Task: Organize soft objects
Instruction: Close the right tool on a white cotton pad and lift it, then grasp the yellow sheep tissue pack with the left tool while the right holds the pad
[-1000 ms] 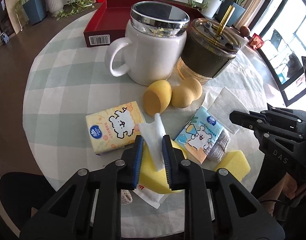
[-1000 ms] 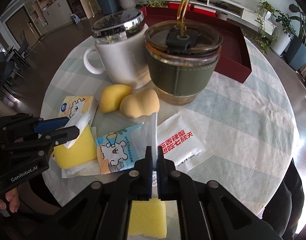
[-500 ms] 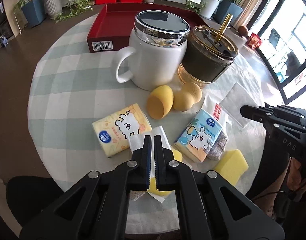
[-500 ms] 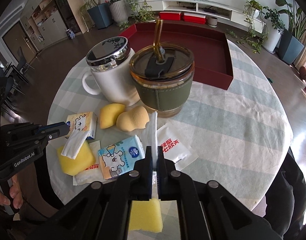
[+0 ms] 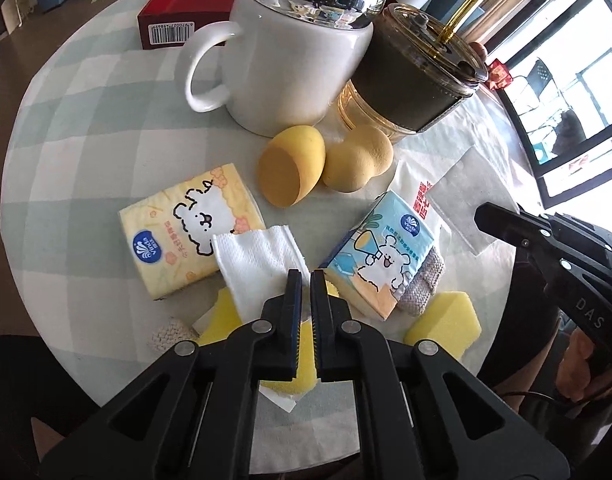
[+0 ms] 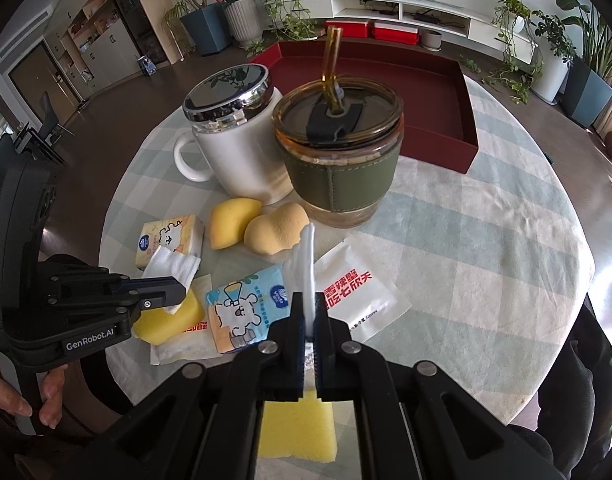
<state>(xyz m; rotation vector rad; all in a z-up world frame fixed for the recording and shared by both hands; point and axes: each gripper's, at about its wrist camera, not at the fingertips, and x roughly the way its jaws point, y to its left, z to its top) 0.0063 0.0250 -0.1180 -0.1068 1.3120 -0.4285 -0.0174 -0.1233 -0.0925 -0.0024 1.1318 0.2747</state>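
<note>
Both views, looking down the fingers at a round table under a checked cloth (image 6: 486,240). The left gripper (image 5: 305,280) is clenched on the near edge of a white folded tissue (image 5: 257,264), which lies across a yellow sponge (image 5: 225,316) beside the yellow tissue pack (image 5: 185,232). A second ago its jaws stood apart with the tissue upright between them; they have since closed on it, and the tissue now lies flatter, fanned out toward the pack, with the gripper lower and nearer the table. This suggests the tissue is secured and ready to be carried to wherever the soft items are gathered, probably the red tray (image 6: 468,148) behind the cups, which looks empty in what shows of it. The right gripper (image 6: 310,304) is clenched on a thin white sheet (image 6: 306,256), held edge-on and upright above the blue tissue pack (image 6: 245,304) and the printed sachet (image 6: 358,292); its grip looks the same as in the earlier frames, though the view now takes in more of the table. Two beauty sponges (image 5: 326,164) remain in front of the white mug (image 5: 289,64) and the sleeved tumbler (image 6: 338,160), untouched.
</note>
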